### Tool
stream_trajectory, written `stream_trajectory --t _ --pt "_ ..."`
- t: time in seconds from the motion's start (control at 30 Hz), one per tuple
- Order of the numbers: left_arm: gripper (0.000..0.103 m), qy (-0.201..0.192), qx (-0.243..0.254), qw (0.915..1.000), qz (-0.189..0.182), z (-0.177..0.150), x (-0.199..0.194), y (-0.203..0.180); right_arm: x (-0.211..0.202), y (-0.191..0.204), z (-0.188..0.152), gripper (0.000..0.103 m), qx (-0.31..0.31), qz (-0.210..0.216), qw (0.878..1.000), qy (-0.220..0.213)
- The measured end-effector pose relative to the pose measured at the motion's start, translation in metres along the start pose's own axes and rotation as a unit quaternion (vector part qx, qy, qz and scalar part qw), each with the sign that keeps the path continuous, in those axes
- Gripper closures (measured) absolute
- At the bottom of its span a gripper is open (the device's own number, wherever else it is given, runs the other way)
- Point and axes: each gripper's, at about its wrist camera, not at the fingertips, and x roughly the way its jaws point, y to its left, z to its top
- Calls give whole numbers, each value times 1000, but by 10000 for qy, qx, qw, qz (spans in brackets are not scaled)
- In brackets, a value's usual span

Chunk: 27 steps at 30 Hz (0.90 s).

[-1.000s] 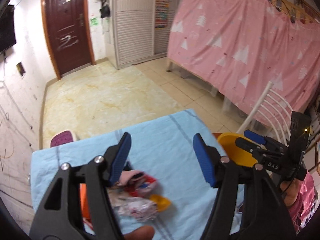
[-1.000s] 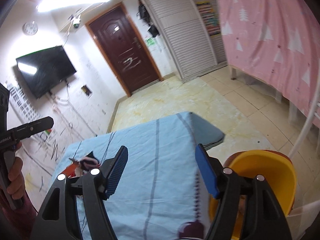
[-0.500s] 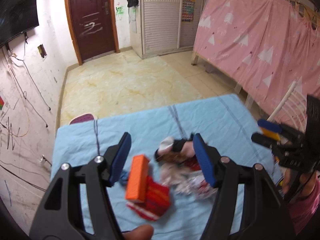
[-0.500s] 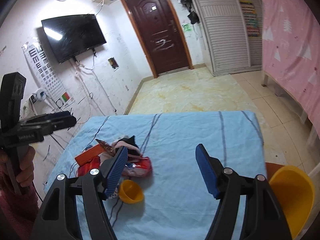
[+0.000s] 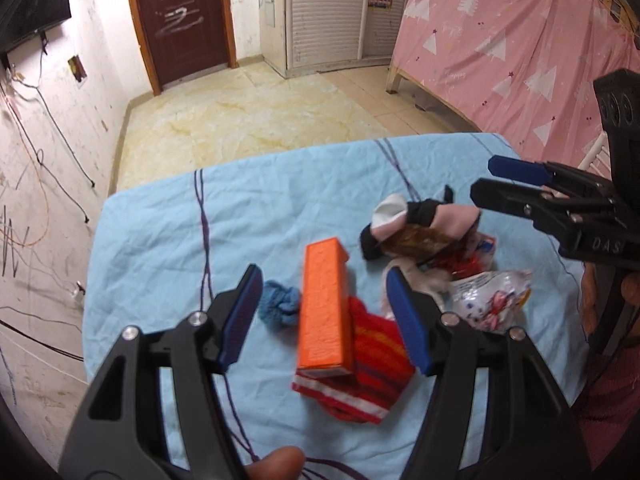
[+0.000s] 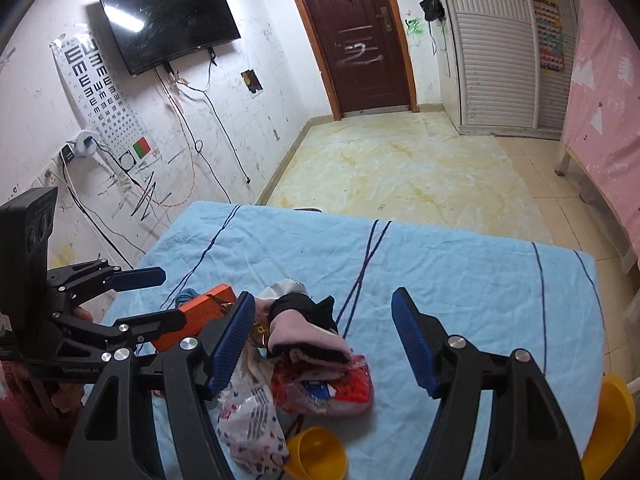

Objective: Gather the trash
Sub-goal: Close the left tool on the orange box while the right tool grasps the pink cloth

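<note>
Hovering over the blue tablecloth (image 5: pixel 160 232), the left gripper (image 5: pixel 324 312) is spread wide, grasping nothing; an orange box (image 5: pixel 324 304) lies between its fingers on a red striped sock (image 5: pixel 368 364), a blue scrunchie (image 5: pixel 280 304) just left. Pink-and-black sock (image 5: pixel 420 216) and plastic wrapper (image 5: pixel 488 300) sit to the right, near the right gripper. Right wrist view: right gripper (image 6: pixel 324 344) also released, empty, above the trash pile (image 6: pixel 316 372); small yellow cup (image 6: pixel 316 456) nearby, yellow bin (image 6: pixel 612 412) at the table's right edge.

Large yellow plastic bin (image 6: pixel 608 420): cut by right-wrist frame edge. Long orange cardboard box (image 6: pixel 192 320): near end hidden behind left gripper (image 6: pixel 156 300). Print on crinkled white wrapper (image 5: pixel 492 300) beside box: unreadable.
</note>
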Motion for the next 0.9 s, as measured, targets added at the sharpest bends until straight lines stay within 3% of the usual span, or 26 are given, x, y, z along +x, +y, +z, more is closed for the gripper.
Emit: stream_trajectory --t 0.37,0.6,0.67,0.7,0.77,0.9 --pt "43 89 276 9994 -206 -17 13 -7 42 9 -4 39 -235 10 9982 555" --pt "72 249 42 9982 -548 -19 20 -5 61 12 -10 39 -384 -1 9954 877" --pt "76 289 -28 9979 -573 -20 23 -3 62 9 -11 39 -342 15 9955 882" --pt "77 292 -93 9977 -611 -21 23 -1 62 9 -11 41 -332 32 9957 866" --pt "78 282 -201 9972 -666 -21 21 2 59 7 -11 55 -297 110 9960 837" --pt "80 130 -300 9972 -676 -21 10 5 55 9 -9 66 -329 208 9963 768"
